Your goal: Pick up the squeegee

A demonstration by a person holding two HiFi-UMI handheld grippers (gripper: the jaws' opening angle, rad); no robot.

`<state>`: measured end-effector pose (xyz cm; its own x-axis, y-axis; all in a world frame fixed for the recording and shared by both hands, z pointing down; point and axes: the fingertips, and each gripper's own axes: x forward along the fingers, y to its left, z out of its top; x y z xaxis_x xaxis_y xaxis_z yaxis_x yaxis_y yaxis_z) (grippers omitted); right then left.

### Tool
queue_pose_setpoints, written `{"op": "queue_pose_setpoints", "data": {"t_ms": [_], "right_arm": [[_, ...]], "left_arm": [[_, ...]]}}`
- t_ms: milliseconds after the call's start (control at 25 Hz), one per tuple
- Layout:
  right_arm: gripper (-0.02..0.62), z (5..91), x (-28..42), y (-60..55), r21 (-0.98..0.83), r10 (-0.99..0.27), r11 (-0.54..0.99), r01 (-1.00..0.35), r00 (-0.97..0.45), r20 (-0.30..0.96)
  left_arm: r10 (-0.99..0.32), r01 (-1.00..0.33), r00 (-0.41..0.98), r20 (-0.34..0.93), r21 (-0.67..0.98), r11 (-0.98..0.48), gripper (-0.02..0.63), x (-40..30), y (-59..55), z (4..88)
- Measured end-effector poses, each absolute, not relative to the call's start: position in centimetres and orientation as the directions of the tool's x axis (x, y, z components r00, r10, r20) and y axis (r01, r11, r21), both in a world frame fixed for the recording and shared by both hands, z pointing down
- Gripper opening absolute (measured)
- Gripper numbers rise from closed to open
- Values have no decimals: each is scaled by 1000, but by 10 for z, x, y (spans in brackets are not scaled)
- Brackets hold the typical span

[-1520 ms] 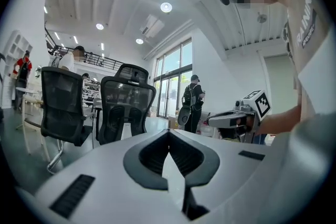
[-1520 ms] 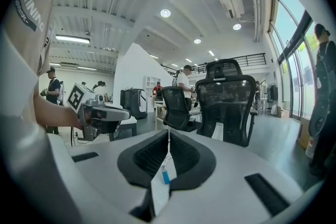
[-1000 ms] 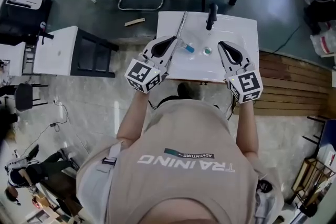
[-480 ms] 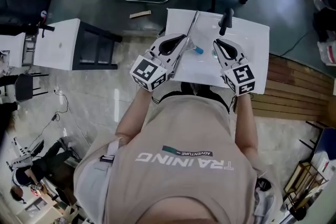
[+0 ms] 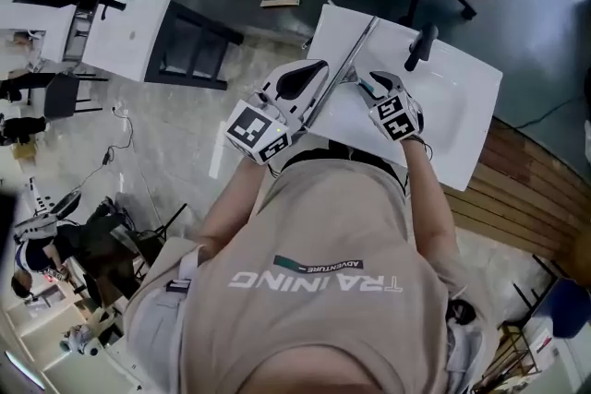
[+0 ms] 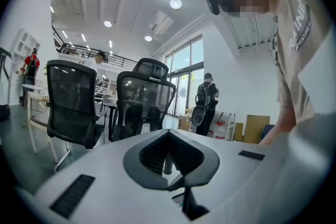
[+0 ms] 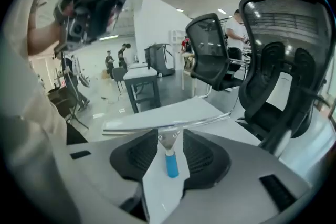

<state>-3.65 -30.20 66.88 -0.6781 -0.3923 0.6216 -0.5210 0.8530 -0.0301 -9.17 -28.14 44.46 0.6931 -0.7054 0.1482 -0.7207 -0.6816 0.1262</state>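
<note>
The white table [image 5: 462, 111] carries the squeegee [image 5: 343, 77], its blade running 1 to 7 o'clock. Its blue handle [image 7: 171, 163] points to 4 o'clock, into the nearer right gripper [image 5: 367, 80], whose jaws have just been opening and stand wide astride it. The left gripper [image 5: 319, 69], jaws together, hangs at the blade's 9 o'clock.

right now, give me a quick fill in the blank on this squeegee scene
The squeegee has a ____ handle.
It lies on a ____ table.
Its handle sits between the open jaws of the ____ hand-held gripper.
Missing: blue; white; right.
Those jaws have just been opening.
</note>
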Motion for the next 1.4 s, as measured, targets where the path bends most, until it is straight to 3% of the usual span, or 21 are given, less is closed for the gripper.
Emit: {"op": "queue_pose_setpoints", "data": {"t_ms": [440,960,1400], "right_arm": [[175,771,-64,-307,-46,-243,911,-410,-622,744],[173,798,-90,-317,4,-248,940,-340,-678,692],[172,804,-102,-309,-31,-144,976,-216,-741,656]], "left_arm": [[-737,-757,653,177,121,-642,12,-76,-267,447],[-814,-857,512,273,90,-508,12,-108,-234,457],[-828,-870,489,275,86,-486,12,-102,-225,459]]}}
